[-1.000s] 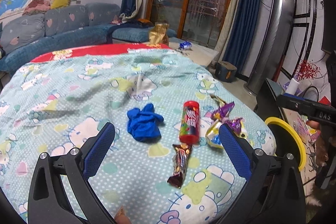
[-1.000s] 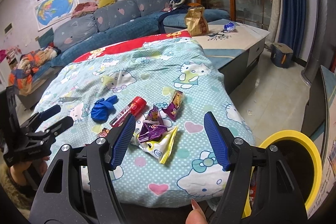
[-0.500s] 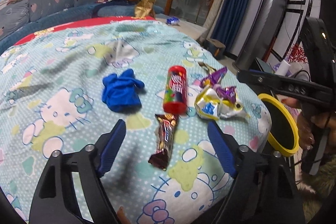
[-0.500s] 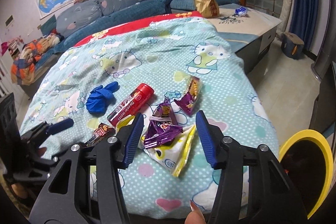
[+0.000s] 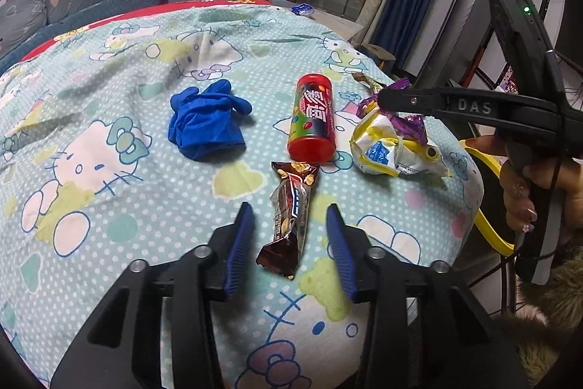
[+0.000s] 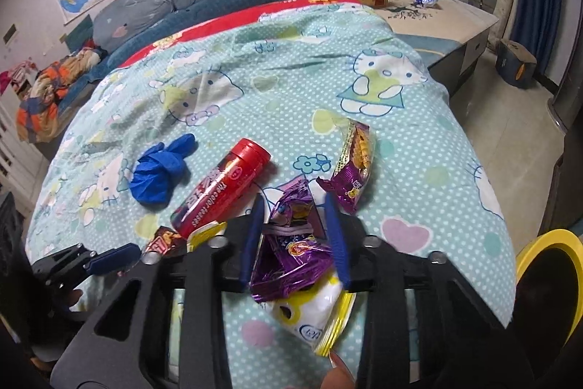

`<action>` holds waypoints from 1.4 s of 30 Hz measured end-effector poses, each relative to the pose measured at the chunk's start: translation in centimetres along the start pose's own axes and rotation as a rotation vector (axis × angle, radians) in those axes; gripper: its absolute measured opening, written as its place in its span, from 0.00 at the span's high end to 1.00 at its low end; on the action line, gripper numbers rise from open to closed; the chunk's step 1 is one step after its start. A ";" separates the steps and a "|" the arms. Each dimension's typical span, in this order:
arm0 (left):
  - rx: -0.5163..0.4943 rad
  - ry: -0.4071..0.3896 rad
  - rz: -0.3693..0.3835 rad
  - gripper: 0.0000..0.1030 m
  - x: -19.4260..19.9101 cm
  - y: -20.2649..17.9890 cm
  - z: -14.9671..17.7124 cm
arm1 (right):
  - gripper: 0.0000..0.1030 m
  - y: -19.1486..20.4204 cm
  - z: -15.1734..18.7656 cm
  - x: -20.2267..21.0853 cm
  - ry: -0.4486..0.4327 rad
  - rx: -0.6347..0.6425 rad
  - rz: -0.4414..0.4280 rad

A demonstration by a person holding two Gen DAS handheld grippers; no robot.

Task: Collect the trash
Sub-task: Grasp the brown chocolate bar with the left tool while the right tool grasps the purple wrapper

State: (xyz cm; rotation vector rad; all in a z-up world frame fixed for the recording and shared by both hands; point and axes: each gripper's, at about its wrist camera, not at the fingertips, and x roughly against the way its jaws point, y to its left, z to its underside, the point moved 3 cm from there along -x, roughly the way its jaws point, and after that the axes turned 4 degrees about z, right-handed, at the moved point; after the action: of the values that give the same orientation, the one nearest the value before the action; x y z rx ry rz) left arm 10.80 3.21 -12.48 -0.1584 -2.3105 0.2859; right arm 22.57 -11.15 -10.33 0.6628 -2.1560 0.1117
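Left wrist view: the left gripper (image 5: 289,228) sits lower and closer to the blanket (image 5: 109,141) than it did a second ago, and its jaws, then spread wide, have narrowed to a slim gap around the brown candy bar wrapper (image 5: 293,206). The blue pads flank the wrapper's near half on both sides; I cannot tell whether they touch it. The wrapper lies lengthwise on the blanket, its far end just short of the red candy tube (image 5: 311,119), which lies on its side. The crumpled blue glove (image 5: 204,123) rests to the left of the tube, apart from it. To the right of the tube, near the blanket's right edge, lies the yellow-and-white snack bag (image 5: 393,148).

The right gripper (image 6: 293,236) has also come in from a wide hover. In the right wrist view its jaws are now narrow, one pad on each side of the crumpled purple wrapper (image 6: 291,250), which sits on top of the yellow-and-white bag near the blanket's near edge. Contact between pads and foil looks likely but is not clear. A second purple snack packet (image 6: 355,163) lies just beyond the right pad, and the red tube lies diagonally to the left.

The yellow-rimmed bin (image 6: 543,283) stands off the blanket's right side, below its edge.
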 end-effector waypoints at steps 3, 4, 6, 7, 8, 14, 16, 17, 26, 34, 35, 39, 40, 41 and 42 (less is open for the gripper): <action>0.013 0.006 0.015 0.83 -0.2 0.3 0.1 | 0.86 -0.1 0.1 0.1 -0.011 -0.004 0.002; 0.020 0.006 0.022 0.83 -0.2 0.4 0.1 | 0.87 -0.1 0.1 0.2 -0.015 -0.006 0.004; 0.032 0.001 0.033 0.84 -0.2 0.6 0.1 | 0.88 -0.1 0.1 0.6 -0.026 -0.013 0.000; 0.036 -0.001 0.037 0.84 -0.1 0.7 0.1 | 0.88 -0.2 0.1 0.8 -0.033 -0.014 -0.001; 0.037 -0.002 0.038 0.85 -0.1 0.7 0.1 | 0.88 -0.2 0.1 1.0 -0.040 -0.015 -0.001; 0.047 -0.042 0.061 0.85 1.2 0.5 -0.7 | 0.89 0.1 -0.2 2.8 -0.085 -0.016 -0.016; 0.048 -0.059 0.066 0.85 1.8 0.3 -1.0 | 0.89 0.4 -0.3 3.4 -0.094 -0.012 -0.028; 0.046 -0.067 0.069 0.85 2.0 0.2 -1.2 | 0.89 0.6 -0.3 3.7 -0.097 -0.005 -0.033; 0.033 -0.122 0.072 0.85 3.9 -0.5 -2.4 | 0.90 1.7 0.3 6.7 -0.152 0.012 -0.068; 0.016 -0.152 0.084 0.85 4.9 -1.2 -2.9 | 0.90 0.9 0.8 8.4 -0.179 -0.014 -0.063; 0.017 -0.154 0.086 0.85 5.0 -1.3 -2.9 | 0.90 0.7 0.9 8.5 -0.180 -0.018 -0.061; 0.012 -0.162 0.088 0.85 5.3 -1.5 -3.1 | 0.90 0.3 1.1 9.0 -0.185 -0.026 -0.057; 0.010 -0.164 0.088 0.85 5.4 -1.7 -3.2 | 0.90 0.2 1.2 9.0 -0.187 -0.026 -0.056; 0.009 -0.165 0.088 0.85 5.4 -1.7 -3.2 | 0.90 0.0 1.2 9.2 -0.191 -0.027 -0.055; 0.005 -0.165 0.089 0.85 5.5 -1.9 -3.2 | 0.90 -0.2 1.3 9.4 -0.193 -0.029 -0.055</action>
State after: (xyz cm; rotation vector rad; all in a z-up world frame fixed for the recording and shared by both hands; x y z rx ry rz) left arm 9.36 2.96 -6.02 -0.2438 -2.4698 0.3617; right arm 17.10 -15.61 -4.03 0.7409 -2.3169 -0.0139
